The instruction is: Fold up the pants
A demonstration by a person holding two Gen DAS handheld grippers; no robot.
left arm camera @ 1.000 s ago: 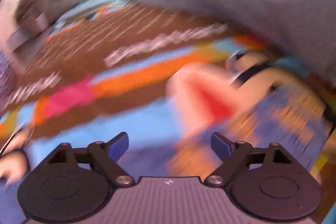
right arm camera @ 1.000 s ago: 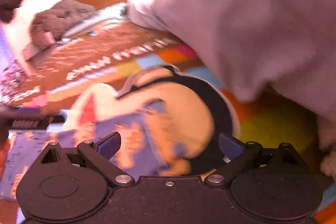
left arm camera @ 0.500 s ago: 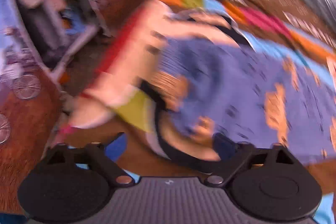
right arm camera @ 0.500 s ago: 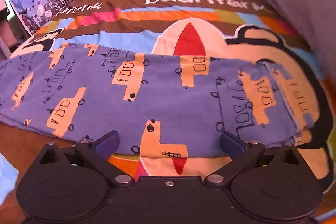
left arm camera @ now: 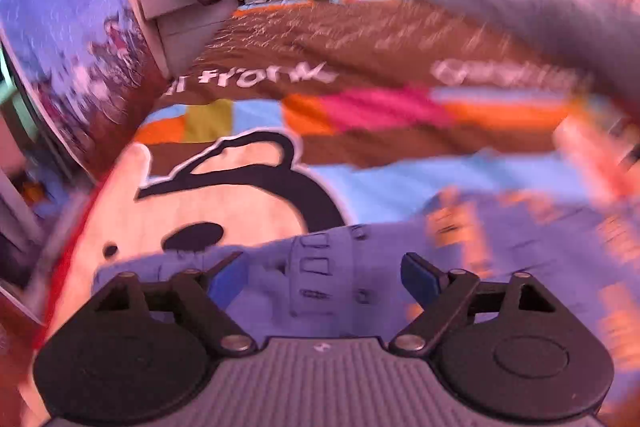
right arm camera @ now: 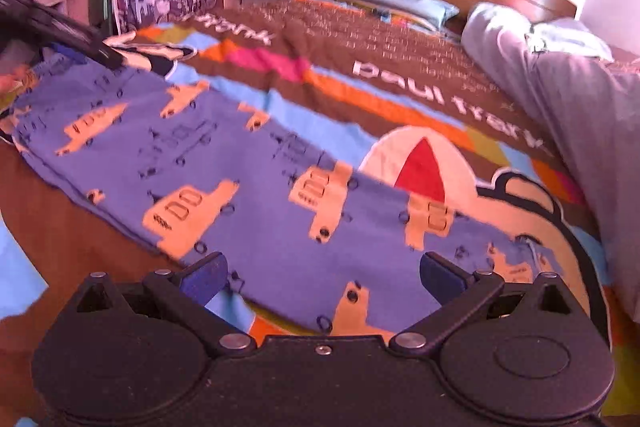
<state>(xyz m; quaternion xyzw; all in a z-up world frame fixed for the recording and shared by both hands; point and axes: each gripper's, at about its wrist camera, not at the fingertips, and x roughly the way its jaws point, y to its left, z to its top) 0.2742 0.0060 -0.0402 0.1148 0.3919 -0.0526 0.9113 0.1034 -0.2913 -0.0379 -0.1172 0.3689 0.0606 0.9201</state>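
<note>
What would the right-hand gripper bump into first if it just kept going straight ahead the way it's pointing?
Most likely the blue pants with orange truck prints, spread flat on the colourful cartoon bedspread. The right gripper is open and aims low across them, so it would probably meet the cloth almost at once, though depth is hard to judge.

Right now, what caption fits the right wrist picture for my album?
Open right gripper hovering over blue pants with orange trucks, spread on a colourful bedspread.
</note>
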